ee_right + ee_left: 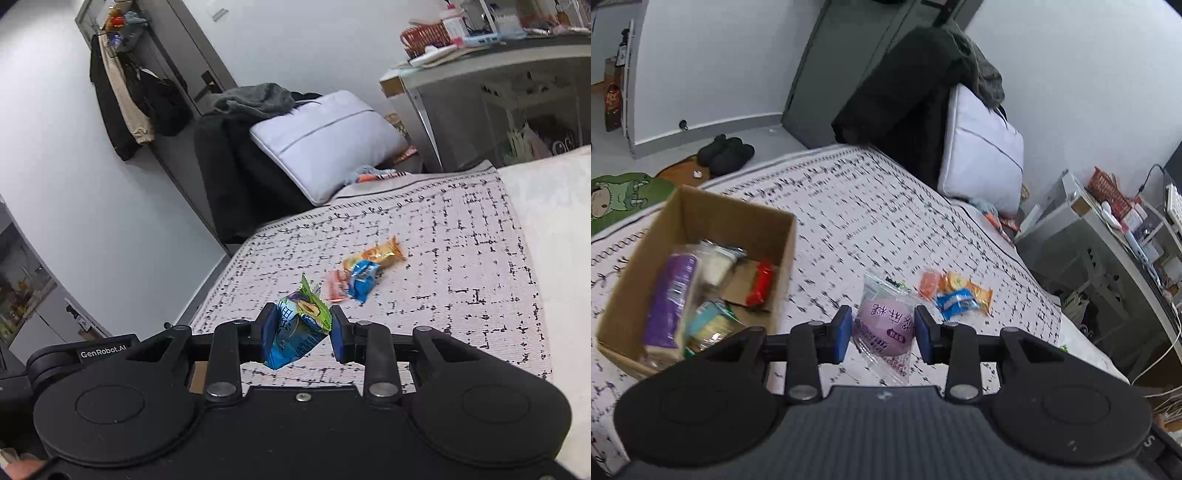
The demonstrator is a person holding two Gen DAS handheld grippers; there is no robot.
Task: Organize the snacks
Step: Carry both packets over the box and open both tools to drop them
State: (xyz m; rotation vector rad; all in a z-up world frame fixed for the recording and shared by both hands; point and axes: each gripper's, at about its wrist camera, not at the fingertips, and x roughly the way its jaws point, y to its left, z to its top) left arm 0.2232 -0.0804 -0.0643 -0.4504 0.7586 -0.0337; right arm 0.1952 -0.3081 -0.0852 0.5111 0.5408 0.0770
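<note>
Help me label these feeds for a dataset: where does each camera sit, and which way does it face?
Left wrist: on the left gripper, looking forward and down at the bed; its fingers clamp a purple snack packet, cardboard box at left.
Right wrist: on the right gripper, facing across the bed toward the pillow; it grips a blue-green snack packet.
Shared: the orange and blue packets, pillow, patterned bedspread.

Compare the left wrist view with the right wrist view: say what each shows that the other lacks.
Only the left wrist view shows the cardboard box with snacks inside and the left gripper around a purple round snack. Only the right wrist view shows the right gripper clamping a green-blue packet. Both show the orange packet, the blue packet and the pillow.
</note>
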